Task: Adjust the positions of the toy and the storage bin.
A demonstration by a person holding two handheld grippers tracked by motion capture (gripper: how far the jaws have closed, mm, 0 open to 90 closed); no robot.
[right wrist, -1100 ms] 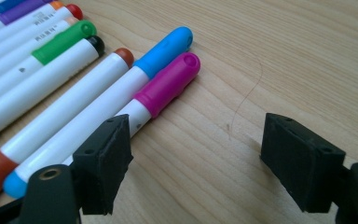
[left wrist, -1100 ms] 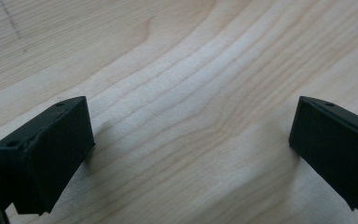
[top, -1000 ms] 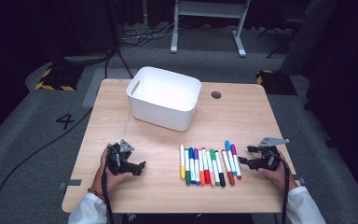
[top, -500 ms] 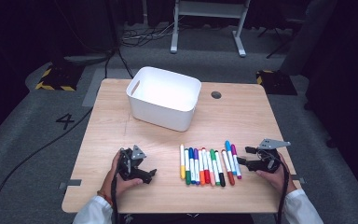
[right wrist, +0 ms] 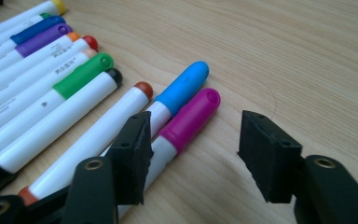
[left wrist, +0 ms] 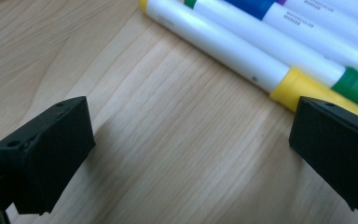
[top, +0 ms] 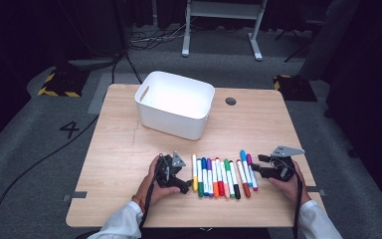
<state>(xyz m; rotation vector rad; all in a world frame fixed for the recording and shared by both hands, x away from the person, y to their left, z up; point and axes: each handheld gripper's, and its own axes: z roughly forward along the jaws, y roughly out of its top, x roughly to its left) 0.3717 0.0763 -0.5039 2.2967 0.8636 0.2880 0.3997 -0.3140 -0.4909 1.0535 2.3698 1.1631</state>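
- Your left gripper [top: 183,185] is sitting low over the desk [top: 129,149], just left of the marker row [top: 221,177], released, with nothing between its jaws.
- In the left gripper view, its right jaw is lying against the yellow marker [left wrist: 242,58] at the row's left end; the rest of the gap is showing bare wood.
- Your right gripper [top: 256,167] is resting at the right end of the row, still unclenched: its jaws have just been closing, and the magenta marker [right wrist: 186,123] is lying between them.
- In the right gripper view, that marker is sitting close to the left pad, while the right pad is standing apart from it.
- The blue marker [right wrist: 179,88] is lying just beside the magenta one.
- The white bin [top: 175,103] is standing at the far side of the desk, well apart from both grippers.
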